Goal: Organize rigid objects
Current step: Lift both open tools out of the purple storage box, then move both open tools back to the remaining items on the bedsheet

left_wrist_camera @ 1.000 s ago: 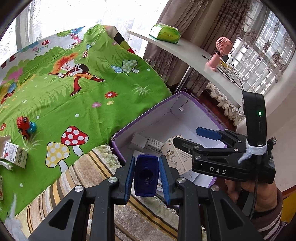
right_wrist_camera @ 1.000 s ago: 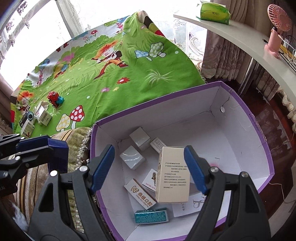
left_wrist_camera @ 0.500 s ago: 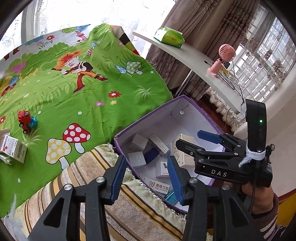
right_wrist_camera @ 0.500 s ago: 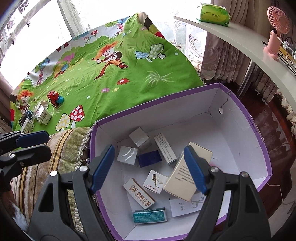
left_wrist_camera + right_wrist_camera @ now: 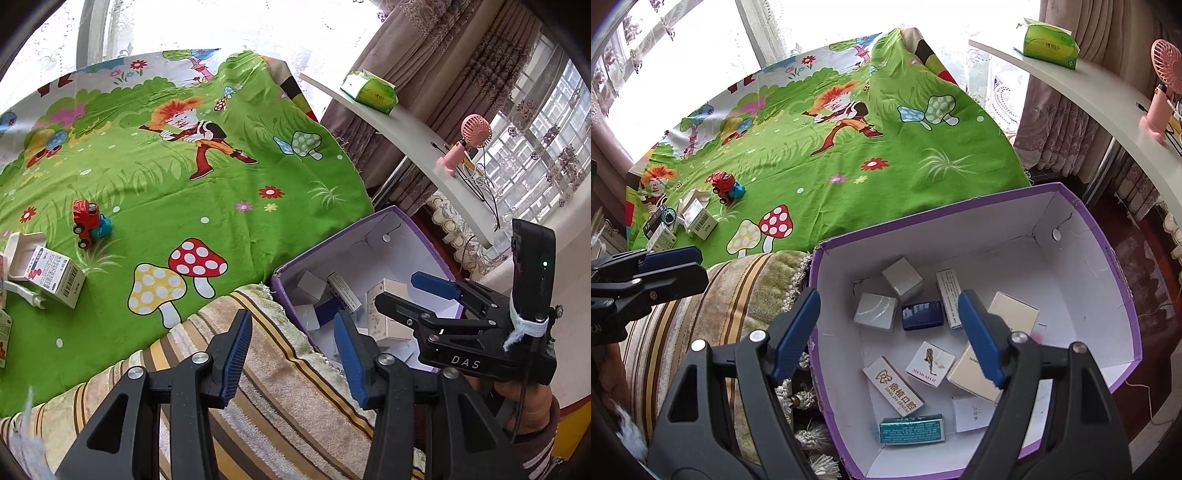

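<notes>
A purple box [image 5: 1108, 258] with a white inside holds several small cartons, among them a dark blue box [image 5: 921, 314] and a cream carton [image 5: 1015, 308] lying on its side. My right gripper [image 5: 888, 302] hovers open over the box's near left corner with nothing between its pads. My left gripper [image 5: 293, 332] is open and empty above the striped cushion [image 5: 277, 387], just left of the purple box [image 5: 332, 240]. On the green cartoon cloth lie a red toy car [image 5: 86, 221] and a white barcode carton [image 5: 55, 273].
More small packages [image 5: 661, 229] lie at the cloth's left edge. A white shelf [image 5: 1089, 88] at the right carries a green tissue pack [image 5: 1049, 44] and a pink fan [image 5: 1163, 96]. A hand [image 5: 517, 398] holds the right gripper [image 5: 424, 291]. Dark floor lies beyond the box.
My left gripper opened and let go of the dark blue box, which now lies in the purple box. The gripper drew back over the cushion. The upright cream carton tipped onto its side.
</notes>
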Demonstrator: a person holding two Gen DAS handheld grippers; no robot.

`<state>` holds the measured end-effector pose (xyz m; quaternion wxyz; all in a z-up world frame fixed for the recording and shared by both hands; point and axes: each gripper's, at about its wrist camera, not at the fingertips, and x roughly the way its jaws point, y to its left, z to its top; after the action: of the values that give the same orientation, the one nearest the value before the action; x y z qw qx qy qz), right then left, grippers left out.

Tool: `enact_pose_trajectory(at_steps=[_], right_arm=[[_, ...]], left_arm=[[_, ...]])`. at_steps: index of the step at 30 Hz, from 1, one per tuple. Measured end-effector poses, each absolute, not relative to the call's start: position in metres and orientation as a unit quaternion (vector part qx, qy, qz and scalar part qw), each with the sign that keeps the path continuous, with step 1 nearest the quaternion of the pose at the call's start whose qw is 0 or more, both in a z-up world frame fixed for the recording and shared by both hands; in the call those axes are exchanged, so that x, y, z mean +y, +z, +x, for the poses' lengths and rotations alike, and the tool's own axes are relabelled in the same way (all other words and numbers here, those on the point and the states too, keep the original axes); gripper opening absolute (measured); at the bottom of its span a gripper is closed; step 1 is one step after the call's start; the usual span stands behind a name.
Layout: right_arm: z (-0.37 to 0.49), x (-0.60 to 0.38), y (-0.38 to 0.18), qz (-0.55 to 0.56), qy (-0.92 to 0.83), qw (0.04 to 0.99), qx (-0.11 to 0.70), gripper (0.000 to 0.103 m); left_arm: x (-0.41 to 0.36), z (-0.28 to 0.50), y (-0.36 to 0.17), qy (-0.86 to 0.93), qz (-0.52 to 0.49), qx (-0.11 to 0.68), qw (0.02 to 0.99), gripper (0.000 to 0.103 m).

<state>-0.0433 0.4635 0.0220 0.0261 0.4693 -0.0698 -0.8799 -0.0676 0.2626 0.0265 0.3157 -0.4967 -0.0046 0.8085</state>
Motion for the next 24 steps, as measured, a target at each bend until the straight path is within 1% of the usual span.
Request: enact_pose_trajectory(at_steps=[13, 24], right_arm=[[-0.054, 0.422, 0.028, 0.474, -0.878, 0.053, -0.033, 0.08], [-0.073, 0.376, 0.033, 0.472, -0.877, 0.088, 0.004, 0.08]], left_arm=[[0.2, -0.087, 0.026, 0.827, -0.493, -0.034, 0.267, 0.048], [0.12, -0.11, 0.026, 0.849, -0.485, -0.063, 0.2, 0.048]])
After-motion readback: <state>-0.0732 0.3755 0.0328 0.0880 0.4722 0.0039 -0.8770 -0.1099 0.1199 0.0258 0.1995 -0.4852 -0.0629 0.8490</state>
